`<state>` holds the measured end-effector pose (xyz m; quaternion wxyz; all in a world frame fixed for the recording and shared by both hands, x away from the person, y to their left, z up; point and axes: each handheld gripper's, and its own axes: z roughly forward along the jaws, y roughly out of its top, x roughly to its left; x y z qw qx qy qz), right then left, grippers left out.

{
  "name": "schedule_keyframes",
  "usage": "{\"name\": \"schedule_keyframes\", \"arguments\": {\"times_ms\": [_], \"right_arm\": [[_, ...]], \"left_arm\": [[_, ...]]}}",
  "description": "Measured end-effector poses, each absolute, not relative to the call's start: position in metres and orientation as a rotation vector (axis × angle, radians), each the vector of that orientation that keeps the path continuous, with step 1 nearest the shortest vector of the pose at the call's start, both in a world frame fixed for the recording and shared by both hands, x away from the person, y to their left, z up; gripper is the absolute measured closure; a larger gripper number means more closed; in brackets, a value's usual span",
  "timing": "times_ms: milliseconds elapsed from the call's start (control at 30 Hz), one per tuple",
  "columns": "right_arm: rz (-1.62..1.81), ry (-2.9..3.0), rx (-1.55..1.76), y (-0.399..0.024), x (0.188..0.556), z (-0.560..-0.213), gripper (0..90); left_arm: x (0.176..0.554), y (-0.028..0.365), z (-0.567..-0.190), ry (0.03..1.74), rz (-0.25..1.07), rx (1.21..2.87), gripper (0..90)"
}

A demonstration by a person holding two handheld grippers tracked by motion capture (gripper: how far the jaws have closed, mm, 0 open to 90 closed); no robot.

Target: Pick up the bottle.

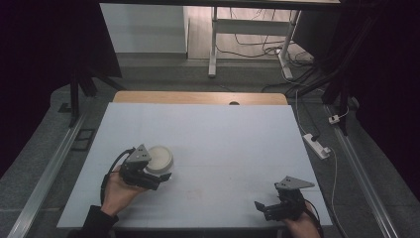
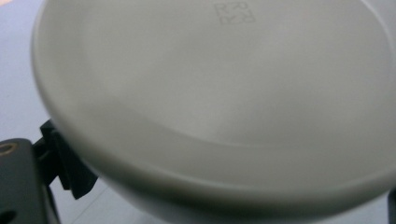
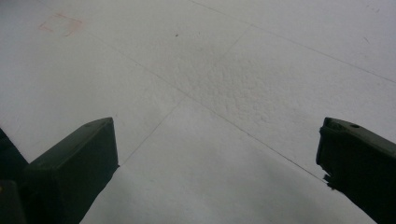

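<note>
A white round bowl (image 1: 160,157) sits on the pale blue table top (image 1: 223,134) at the near left. My left gripper (image 1: 155,167) is right against its near side, jaws spread wide, one black fingertip (image 1: 166,175) showing at the bowl's right. In the left gripper view the bowl (image 2: 219,93) looms between the jaws, with a small stamped mark near its top; one black finger (image 2: 65,163) shows at the lower left. My right gripper (image 1: 268,201) rests at the near right edge, open, with only bare table between its fingers (image 3: 84,158).
The wooden table edge (image 1: 198,97) with a dark hole lies at the far side. A white power strip (image 1: 317,145) and cables lie on the floor to the right. A white desk frame (image 1: 214,39) stands beyond. A faint red square mark (image 3: 60,23) is on the table top.
</note>
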<state>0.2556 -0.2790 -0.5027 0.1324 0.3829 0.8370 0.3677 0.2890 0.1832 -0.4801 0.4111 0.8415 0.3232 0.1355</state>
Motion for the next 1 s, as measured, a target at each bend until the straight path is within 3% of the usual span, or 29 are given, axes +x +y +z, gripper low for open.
{"name": "schedule_keyframes", "arguments": {"times_ms": [1000], "right_arm": [[1.083,2.42,1.117,-0.281,0.255,-0.503,0.0]], "left_arm": [[0.32,0.123,-0.465,0.674,0.265,2.162,7.5]]}}
